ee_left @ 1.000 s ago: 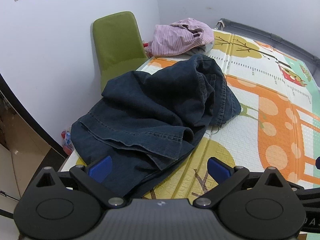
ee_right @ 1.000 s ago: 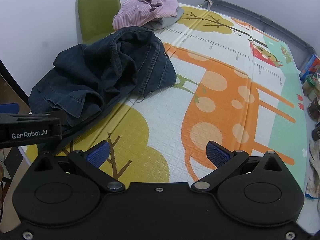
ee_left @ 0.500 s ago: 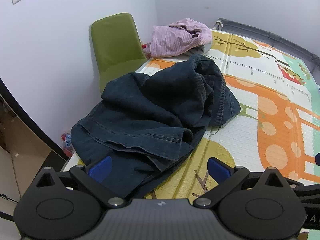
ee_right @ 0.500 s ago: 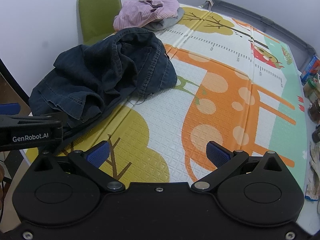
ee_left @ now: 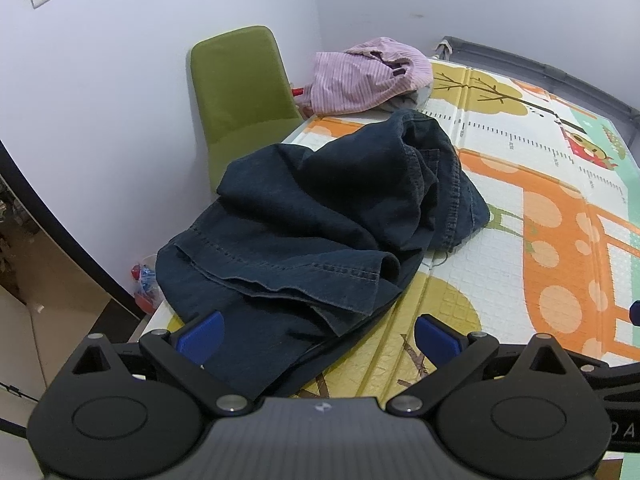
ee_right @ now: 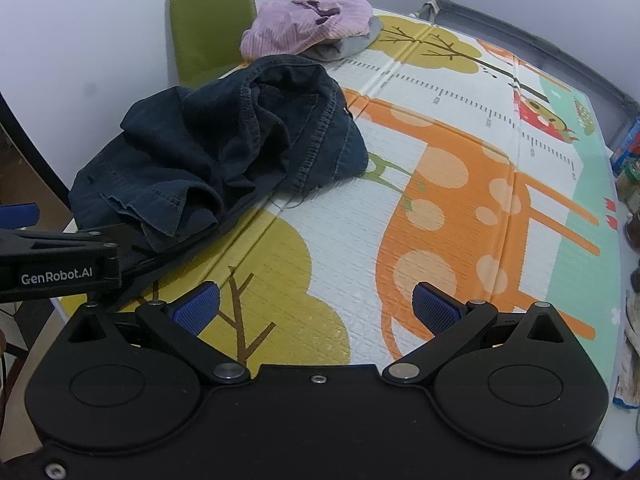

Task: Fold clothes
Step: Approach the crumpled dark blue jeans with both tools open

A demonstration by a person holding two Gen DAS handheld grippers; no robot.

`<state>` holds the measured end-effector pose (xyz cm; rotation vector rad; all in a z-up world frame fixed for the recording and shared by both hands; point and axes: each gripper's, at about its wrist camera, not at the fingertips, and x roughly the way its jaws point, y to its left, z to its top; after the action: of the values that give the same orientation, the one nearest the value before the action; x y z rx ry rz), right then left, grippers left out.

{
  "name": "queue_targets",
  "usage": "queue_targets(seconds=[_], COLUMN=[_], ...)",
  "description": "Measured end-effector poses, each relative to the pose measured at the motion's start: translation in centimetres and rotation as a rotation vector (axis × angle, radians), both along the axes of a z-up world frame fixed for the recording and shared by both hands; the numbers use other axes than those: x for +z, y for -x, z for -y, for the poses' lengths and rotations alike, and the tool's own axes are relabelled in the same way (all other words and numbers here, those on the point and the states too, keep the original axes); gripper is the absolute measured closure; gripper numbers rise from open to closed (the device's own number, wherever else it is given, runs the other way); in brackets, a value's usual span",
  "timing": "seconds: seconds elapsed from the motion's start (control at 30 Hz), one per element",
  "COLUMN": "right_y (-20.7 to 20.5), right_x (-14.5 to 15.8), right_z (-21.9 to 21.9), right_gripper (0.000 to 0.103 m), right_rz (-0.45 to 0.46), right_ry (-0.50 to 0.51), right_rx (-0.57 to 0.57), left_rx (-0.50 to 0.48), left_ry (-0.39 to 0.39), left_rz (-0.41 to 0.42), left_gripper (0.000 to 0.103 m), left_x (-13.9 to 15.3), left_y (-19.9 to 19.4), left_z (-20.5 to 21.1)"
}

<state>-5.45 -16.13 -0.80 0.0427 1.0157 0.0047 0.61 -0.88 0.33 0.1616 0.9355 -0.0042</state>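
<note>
A crumpled dark blue denim garment (ee_left: pixel 320 216) lies in a heap at the near left corner of the table, also seen in the right wrist view (ee_right: pixel 224 152). My left gripper (ee_left: pixel 316 334) hovers open just in front of its near hem, its blue pads wide apart and holding nothing. My right gripper (ee_right: pixel 316 308) is open over the bare play mat (ee_right: pixel 400 240), to the right of the heap. The left gripper's arm (ee_right: pixel 60 264) shows at the left edge of the right wrist view. A pink striped garment (ee_left: pixel 368 76) is bunched at the far end of the table.
A green chair (ee_left: pixel 240 92) stands behind the table's left side against the white wall. A grey cloth (ee_right: pixel 344 46) lies under the pink garment. Bottles and boxes (ee_right: pixel 628 176) crowd the right table edge. A small red and blue object (ee_left: pixel 144 284) sits on the floor at left.
Both grippers have drifted slightly, so the denim heap sits a bit further from the left gripper's view. Both grippers stay open and the clothes have not moved.
</note>
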Motion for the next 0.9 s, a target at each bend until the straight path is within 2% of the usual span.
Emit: queue_targets(seconds=[0.9], right_y=[1.1], right_x=[0.4], right_z=[-1.2], right_gripper=[0.0], right_rz=[0.009], right_ry=[-0.002], right_rx=[0.052], left_rx=[0.027], left_ry=[0.003], left_rz=[-0.002], left_gripper=[0.0], left_x=[0.3], left_y=[1.7], left_z=[-0.9])
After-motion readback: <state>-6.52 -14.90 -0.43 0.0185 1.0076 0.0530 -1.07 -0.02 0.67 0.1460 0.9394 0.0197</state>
